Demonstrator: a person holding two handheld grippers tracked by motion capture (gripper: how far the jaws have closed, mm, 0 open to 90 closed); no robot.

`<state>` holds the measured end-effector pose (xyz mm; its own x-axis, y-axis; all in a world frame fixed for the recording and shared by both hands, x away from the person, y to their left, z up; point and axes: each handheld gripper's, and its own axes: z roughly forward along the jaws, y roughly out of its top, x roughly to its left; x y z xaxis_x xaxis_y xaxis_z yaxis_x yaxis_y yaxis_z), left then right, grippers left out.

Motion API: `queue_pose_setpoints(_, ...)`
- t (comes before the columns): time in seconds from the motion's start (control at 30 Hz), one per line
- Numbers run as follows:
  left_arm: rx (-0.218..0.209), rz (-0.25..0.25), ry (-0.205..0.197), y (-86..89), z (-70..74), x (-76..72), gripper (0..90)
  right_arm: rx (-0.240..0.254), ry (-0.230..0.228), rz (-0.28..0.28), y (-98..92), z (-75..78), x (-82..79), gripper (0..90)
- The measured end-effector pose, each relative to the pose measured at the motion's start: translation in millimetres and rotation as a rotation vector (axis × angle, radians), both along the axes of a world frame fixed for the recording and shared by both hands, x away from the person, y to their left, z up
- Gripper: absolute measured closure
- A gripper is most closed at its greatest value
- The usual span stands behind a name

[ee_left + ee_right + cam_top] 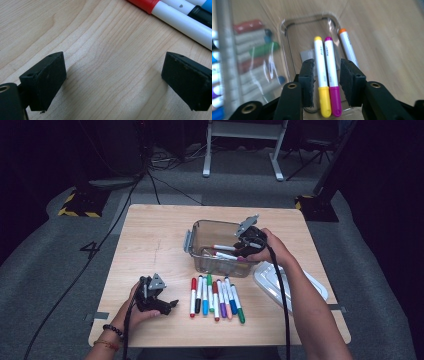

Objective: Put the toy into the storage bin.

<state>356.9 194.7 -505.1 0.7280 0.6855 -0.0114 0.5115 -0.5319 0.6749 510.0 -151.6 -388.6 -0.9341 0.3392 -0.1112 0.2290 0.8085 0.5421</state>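
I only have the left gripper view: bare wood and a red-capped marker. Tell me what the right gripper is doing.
Observer: The right gripper is down inside a clear box, jaws apart on either side of a yellow marker and a pink marker that lie side by side.
Operator: Say what else is in that box.
Observer: An orange-capped marker lies next to the pink one, outside the jaws.
Operator: Find me the lid.
Observer: The lid lies flat on the table to the right of the box, partly under the right forearm.
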Motion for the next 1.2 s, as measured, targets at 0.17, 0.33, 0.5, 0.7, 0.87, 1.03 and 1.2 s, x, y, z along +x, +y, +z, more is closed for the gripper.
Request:
queue_pose_setpoints(0.17,-0.001,0.0,0.0,-0.1,0.0,0.0,6.2,0.068,-0.036,-0.024,-8.3,14.9,-11.1,58.9)
queue_pose_setpoints(0.33,0.001,-0.001,0.001,0.0,0.1,0.0,6.2,0.156,-0.072,-0.058,-20.9,30.5,-26.3,51.2)
queue_pose_setpoints(0.5,0.0,0.001,0.0,0.0,0.0,0.0,6.2,0.202,-0.129,-0.084,-37.0,44.9,-47.0,45.1)
queue_pose_setpoints(0.7,-0.001,0.0,0.002,-0.1,0.0,0.0,6.1,0.222,-0.166,-0.117,-56.8,51.4,-67.5,37.1)
queue_pose_setpoints(0.87,0.0,0.0,0.001,0.0,0.0,0.0,6.1,0.237,-0.187,-0.161,-71.6,51.2,-83.6,32.3)
queue_pose_setpoints(1.03,-0.001,0.0,0.0,0.0,0.0,0.0,6.1,0.244,-0.198,-0.177,-79.7,42.9,-100.6,29.5)
queue_pose_setpoints(1.2,-0.001,0.0,0.0,0.0,0.0,0.1,6.1,0.247,-0.209,-0.179,-84.3,34.2,-117.2,27.5)
